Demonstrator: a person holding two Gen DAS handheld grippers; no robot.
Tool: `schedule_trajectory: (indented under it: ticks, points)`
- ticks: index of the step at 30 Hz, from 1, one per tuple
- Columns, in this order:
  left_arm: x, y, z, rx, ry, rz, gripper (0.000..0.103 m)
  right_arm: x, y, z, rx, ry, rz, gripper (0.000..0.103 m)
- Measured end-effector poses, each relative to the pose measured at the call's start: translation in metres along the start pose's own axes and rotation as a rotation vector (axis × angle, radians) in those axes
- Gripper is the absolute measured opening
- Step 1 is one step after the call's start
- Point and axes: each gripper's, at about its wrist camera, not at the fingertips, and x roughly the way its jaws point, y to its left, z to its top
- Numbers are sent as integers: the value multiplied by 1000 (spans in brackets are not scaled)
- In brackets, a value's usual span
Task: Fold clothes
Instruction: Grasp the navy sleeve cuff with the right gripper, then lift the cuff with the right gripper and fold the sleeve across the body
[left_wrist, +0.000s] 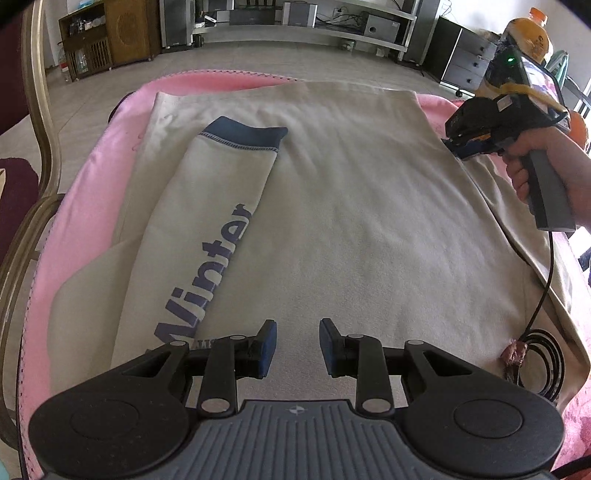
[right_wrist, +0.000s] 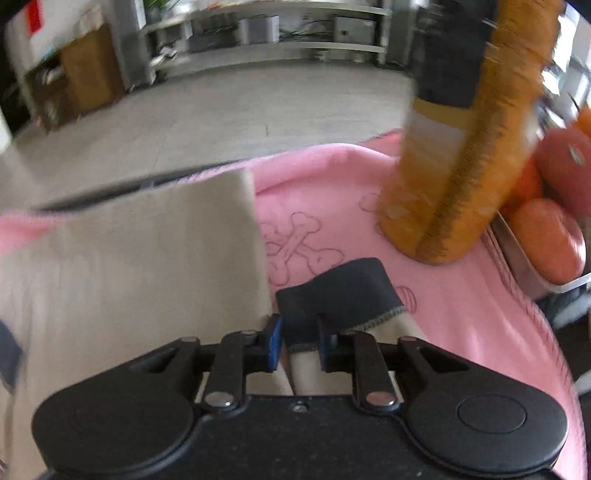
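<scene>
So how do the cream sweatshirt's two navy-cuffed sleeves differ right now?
The left sleeve lies folded flat across the sweatshirt's back, its navy cuff free; the right sleeve is still out at the side over the pink blanket. No gripper touches the left sleeve: the left gripper is open. The right gripper is shut on the right sleeve's cuff. Both are cream with navy cuffs.

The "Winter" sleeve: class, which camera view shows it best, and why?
The left wrist view. There the "Winter" sleeve lies folded across the cream sweatshirt, lettering and navy cuff plain. The right wrist view is blurred and shows only the other cuff between the right gripper's fingers.
</scene>
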Motion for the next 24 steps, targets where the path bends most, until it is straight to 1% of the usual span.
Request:
schedule_trajectory:
  ticks: [4,7,8,9,10,14,17,21,24]
  points:
    - [2,2,0,-7,7,7,28,1,8,-1,-72,-4,-31,23]
    - [3,1,-1,-3,8,15,28,3,10,-1,-108,-17,-55,22]
    - [3,1,-1,-1,8,19,28,1,8,-1,-95,-22,-57,16]
    - [3,1,-1,3,5,22,28,0,5,0,-81,-27,-58,4]
    - [2,1,0,8,1,25,28,-6,-1,0,-47,-42,-46,4]
    - [-14,-3,-1,26,-46,-2,28,-63,-41,-5,134,-137,67,4]
    - [-35,-10,-4,46,-94,-25,28,-130,-90,-31,246,-248,156,4]
    - [-72,-29,-10,52,-152,-85,28,-218,-155,-67,397,-397,275,4]
    - [-96,-49,-17,56,-172,-127,28,-267,-215,-111,549,-526,315,4]
